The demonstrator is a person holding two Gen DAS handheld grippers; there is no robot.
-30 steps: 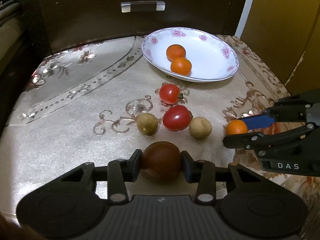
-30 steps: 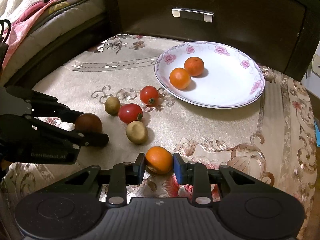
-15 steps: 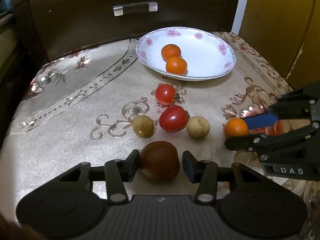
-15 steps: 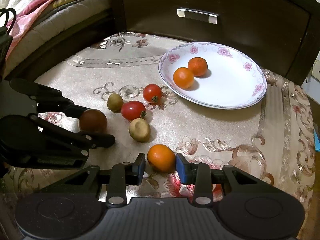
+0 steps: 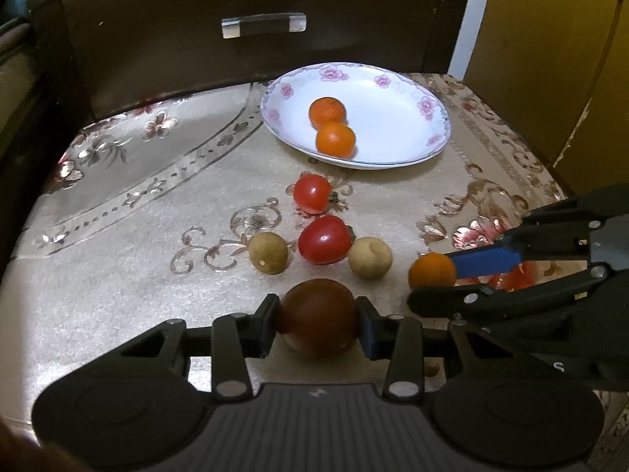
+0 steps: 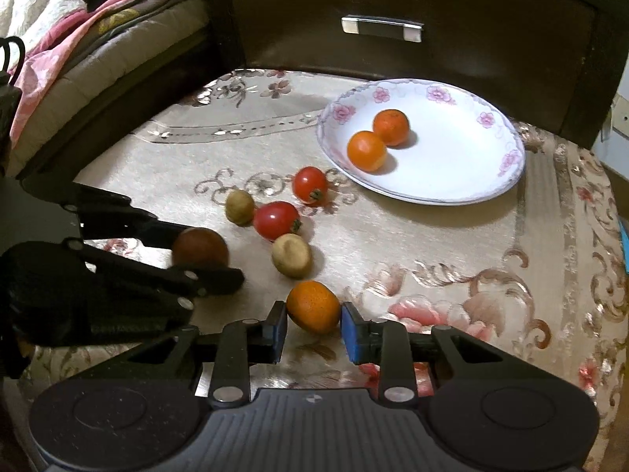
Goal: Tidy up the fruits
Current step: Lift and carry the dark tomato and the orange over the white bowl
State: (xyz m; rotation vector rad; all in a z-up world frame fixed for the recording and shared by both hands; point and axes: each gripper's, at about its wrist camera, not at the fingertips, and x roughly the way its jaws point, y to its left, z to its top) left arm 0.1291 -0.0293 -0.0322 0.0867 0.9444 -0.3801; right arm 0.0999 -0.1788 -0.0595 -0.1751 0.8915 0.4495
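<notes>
My left gripper (image 5: pixel 317 320) is shut on a dark brown-red fruit (image 5: pixel 317 316), also seen from the right wrist (image 6: pixel 200 246). My right gripper (image 6: pixel 313 324) has its blue pads just apart from a small orange (image 6: pixel 313 306) that lies between them on the cloth; it also shows in the left wrist view (image 5: pixel 431 271). Two oranges (image 5: pixel 330 126) lie in a white flowered plate (image 5: pixel 409 133) at the back. Two red tomatoes (image 5: pixel 324 238) and two tan round fruits (image 5: pixel 369 256) lie on the cloth in front of the plate.
A beige flowered cloth (image 5: pixel 118 236) covers the stool-like surface. A dark wooden drawer front with a metal handle (image 5: pixel 263 25) stands behind it. A bed with pink bedding (image 6: pixel 78 39) lies to the left, a yellow wall (image 5: pixel 550 59) to the right.
The left jaws opened half a second ago and have closed on the dark fruit again. The right pads have widened slightly around the orange. Both grippers moved back a little.
</notes>
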